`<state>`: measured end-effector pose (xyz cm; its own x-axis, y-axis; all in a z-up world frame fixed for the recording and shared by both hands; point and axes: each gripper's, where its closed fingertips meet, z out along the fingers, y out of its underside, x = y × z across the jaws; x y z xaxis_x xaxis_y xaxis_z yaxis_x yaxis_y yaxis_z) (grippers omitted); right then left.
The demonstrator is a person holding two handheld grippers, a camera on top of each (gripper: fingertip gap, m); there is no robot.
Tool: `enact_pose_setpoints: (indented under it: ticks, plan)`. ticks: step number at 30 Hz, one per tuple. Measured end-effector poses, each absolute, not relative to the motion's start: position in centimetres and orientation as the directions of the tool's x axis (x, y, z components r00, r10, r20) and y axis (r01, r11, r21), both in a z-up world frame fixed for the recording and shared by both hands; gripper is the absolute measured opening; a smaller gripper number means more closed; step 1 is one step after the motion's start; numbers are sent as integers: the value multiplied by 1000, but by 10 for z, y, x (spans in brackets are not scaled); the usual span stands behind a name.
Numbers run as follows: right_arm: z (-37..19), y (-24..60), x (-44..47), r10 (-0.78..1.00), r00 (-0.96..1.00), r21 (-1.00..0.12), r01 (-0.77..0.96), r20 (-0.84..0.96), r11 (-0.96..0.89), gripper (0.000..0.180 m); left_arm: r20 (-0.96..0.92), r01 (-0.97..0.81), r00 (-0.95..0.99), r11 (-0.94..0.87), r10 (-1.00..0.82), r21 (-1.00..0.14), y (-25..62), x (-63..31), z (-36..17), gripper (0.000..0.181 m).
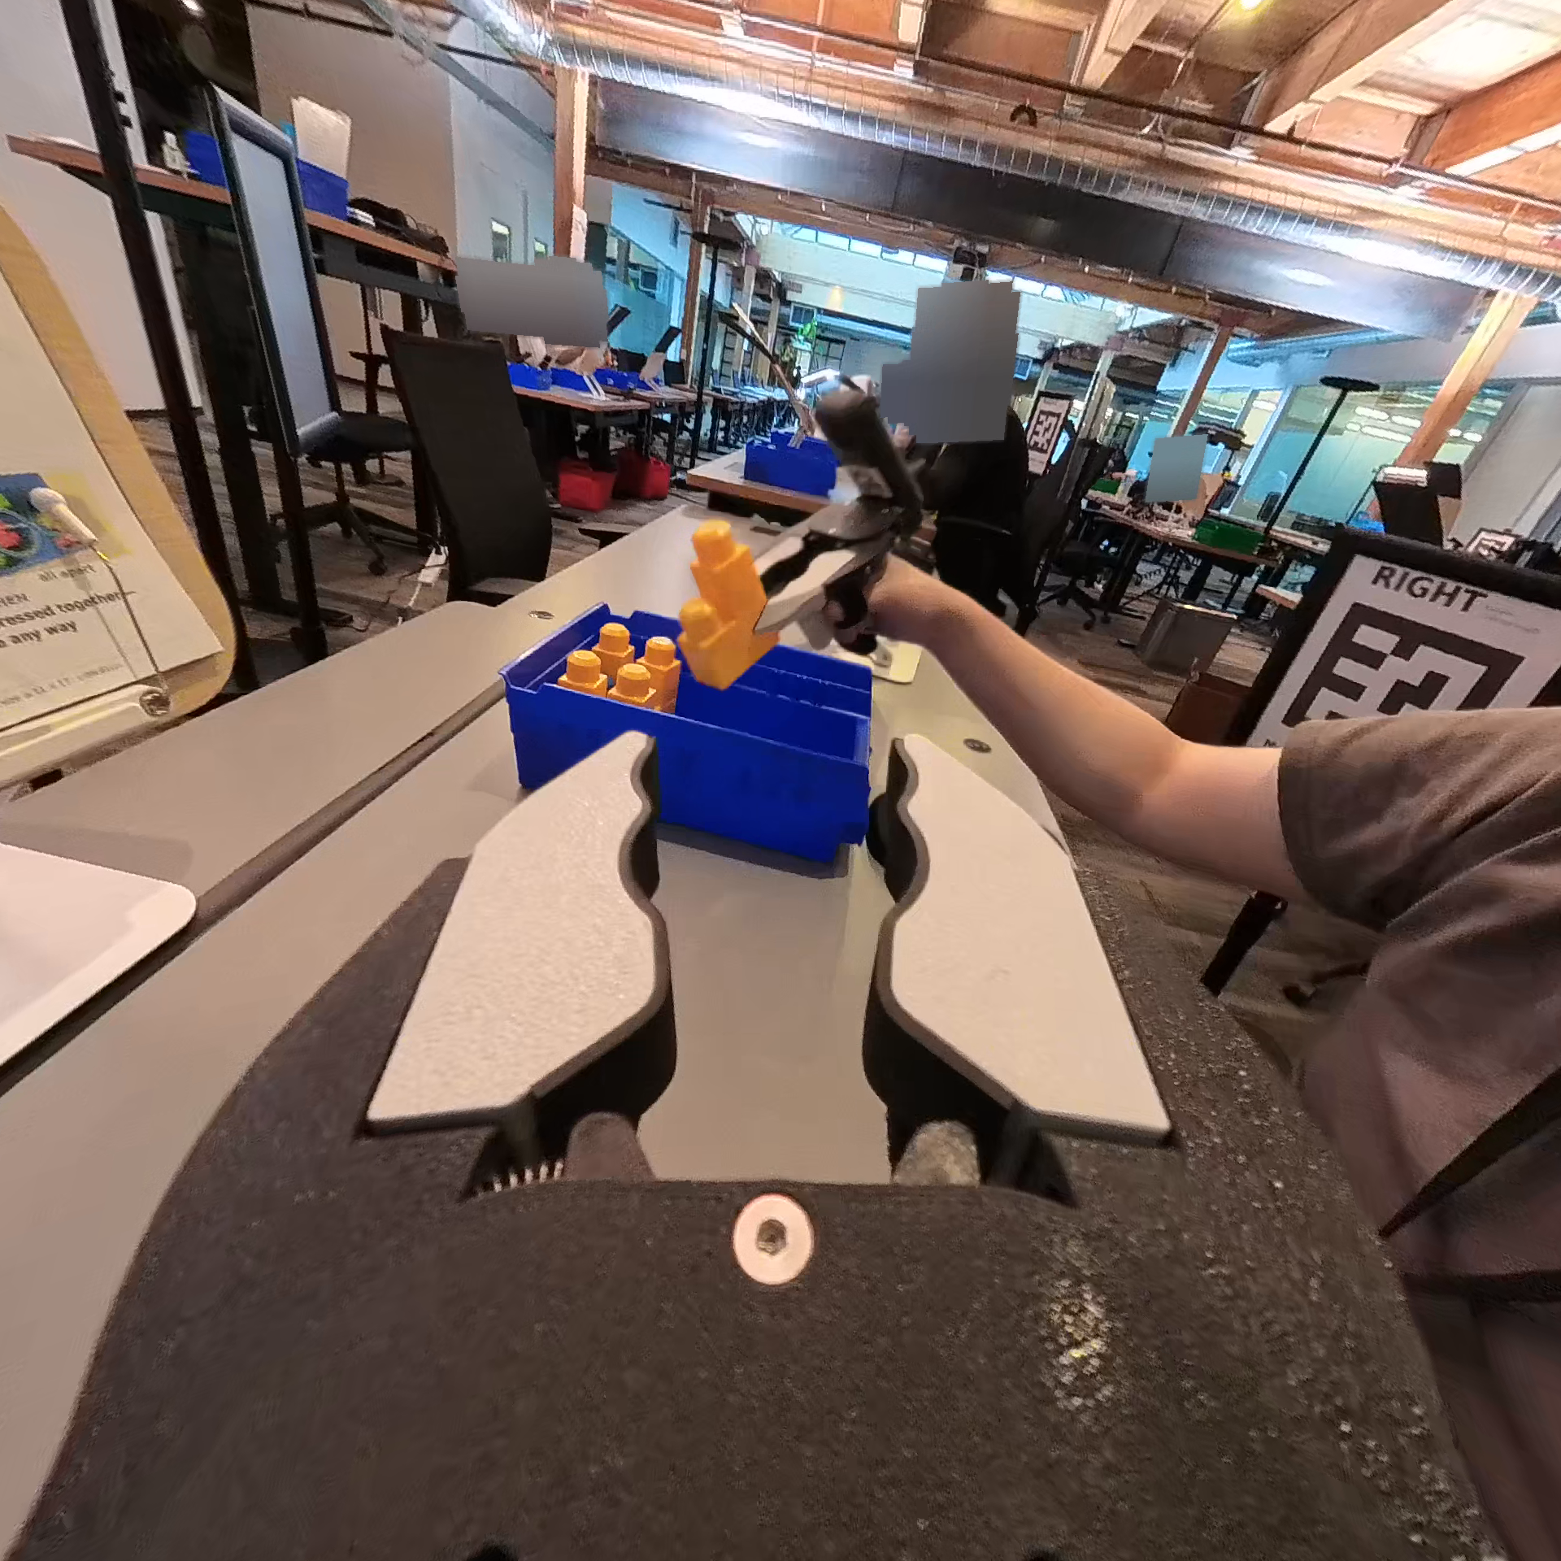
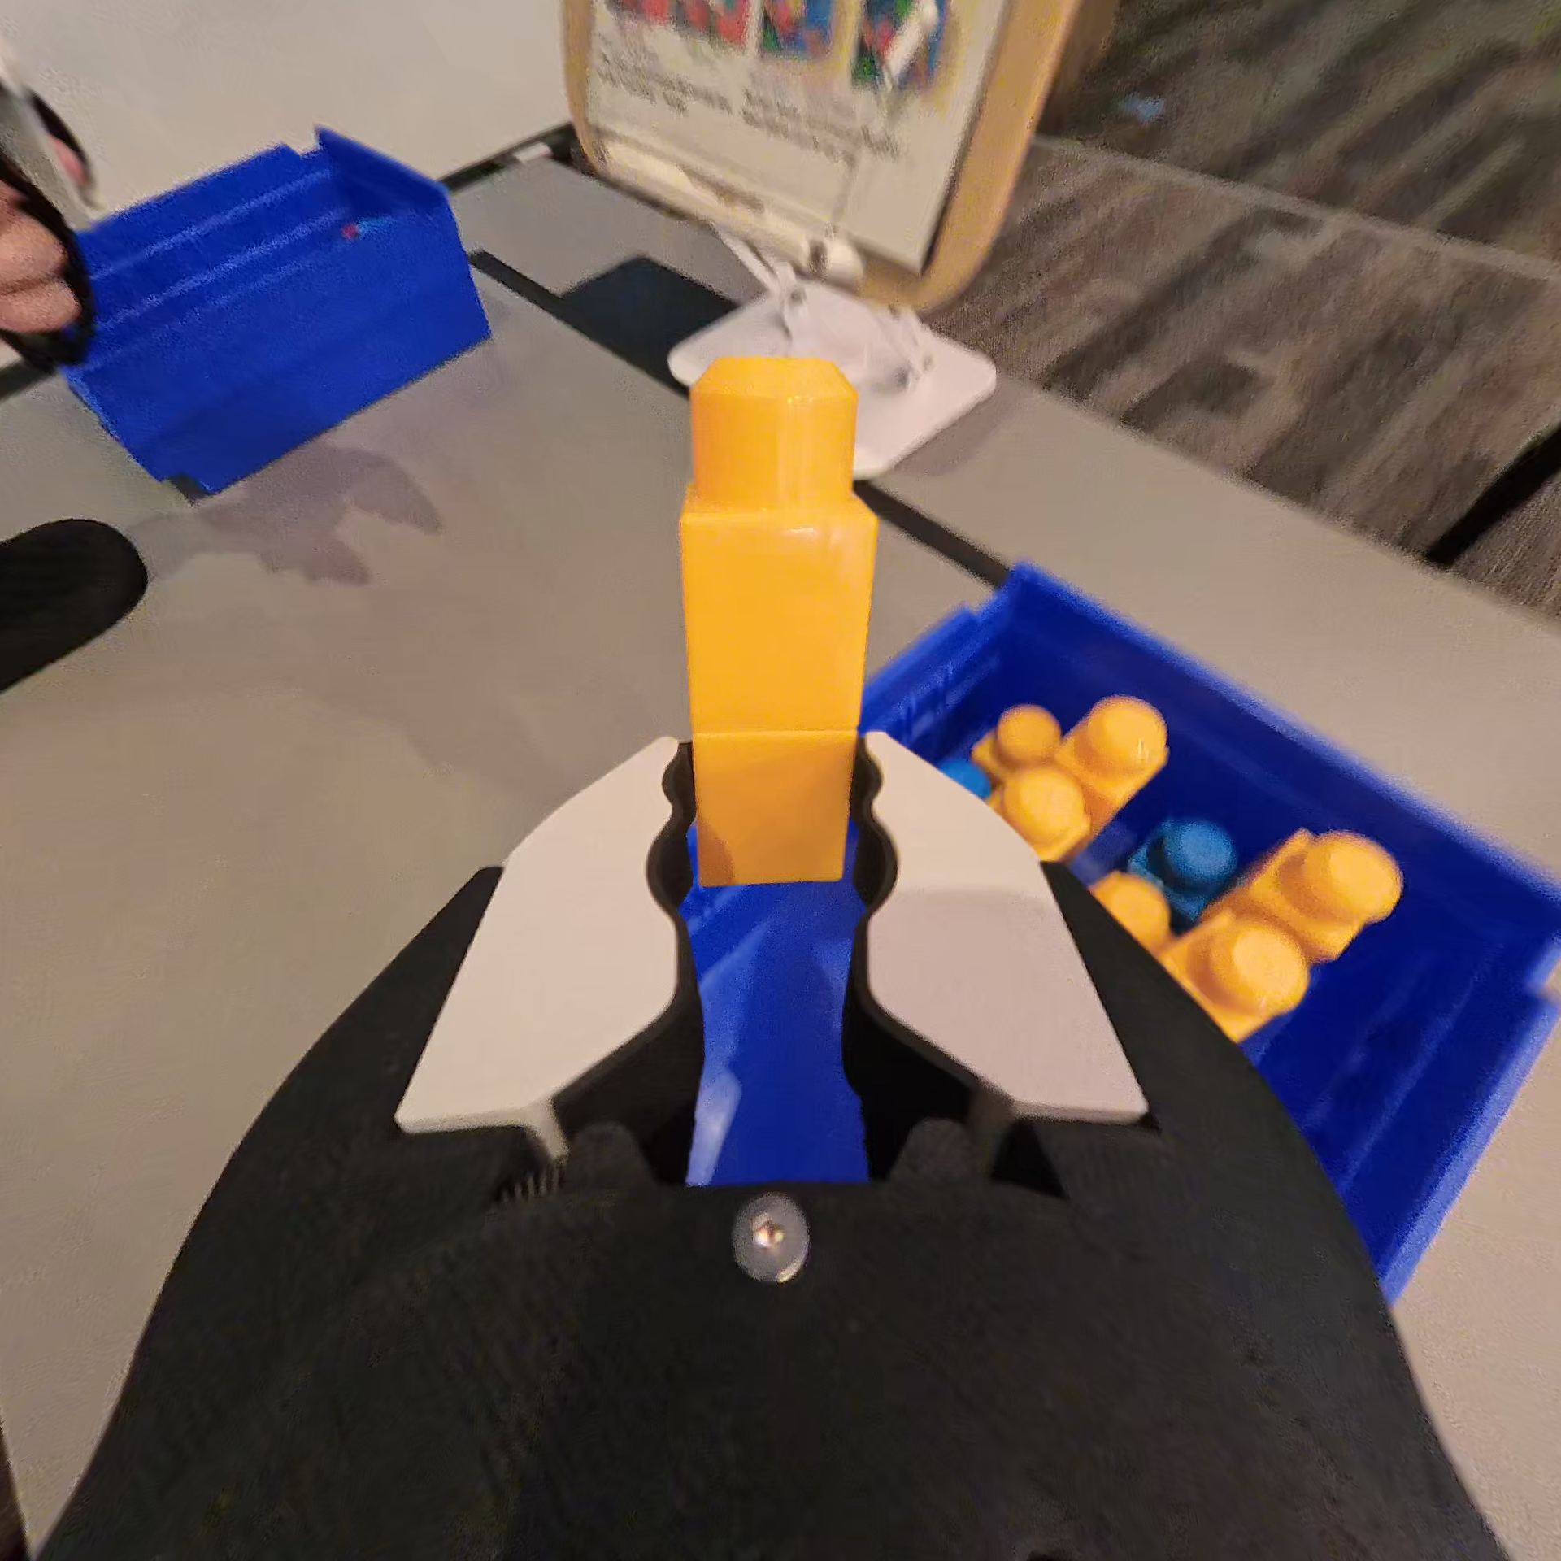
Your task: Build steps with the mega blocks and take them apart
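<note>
Orange block steps (image 2: 773,642) clamped in right gripper (image 2: 773,832) above blue bin (image 2: 1436,1090).

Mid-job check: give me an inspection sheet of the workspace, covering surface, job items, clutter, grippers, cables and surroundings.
Surface: grey table, made of joined panels with dark seams.
Job's things: orange stepped block assembly held above the blue bin; loose orange blocks and at least one blue block lie in that bin; a second blue bin, its inside not visible.
Clutter: instruction card on a white stand; white sheet at the table edge.
Grippers: left gripper open, holding nothing; right gripper shut on the assembly's lower block.
Cables: nothing seen on the table.
Surroundings: open workshop with office chairs, other desks, and a marker board.
</note>
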<state>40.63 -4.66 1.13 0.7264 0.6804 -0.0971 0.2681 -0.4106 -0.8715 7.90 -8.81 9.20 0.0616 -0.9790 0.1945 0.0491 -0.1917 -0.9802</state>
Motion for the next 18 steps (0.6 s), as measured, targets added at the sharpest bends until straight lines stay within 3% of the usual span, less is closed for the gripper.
enact_pose_setpoints:
  ticks: [6,18]
  plan:
    - [-74,-38,419,653,741,-791,302,-156,-532,37,207,43,38,-205,-978,-978,-93,84,90,49]
    - [-127,-32,435,709,700,-648,501,-86,-574,37,225,81,-17,-226,-974,-971,-102,82,98,46]
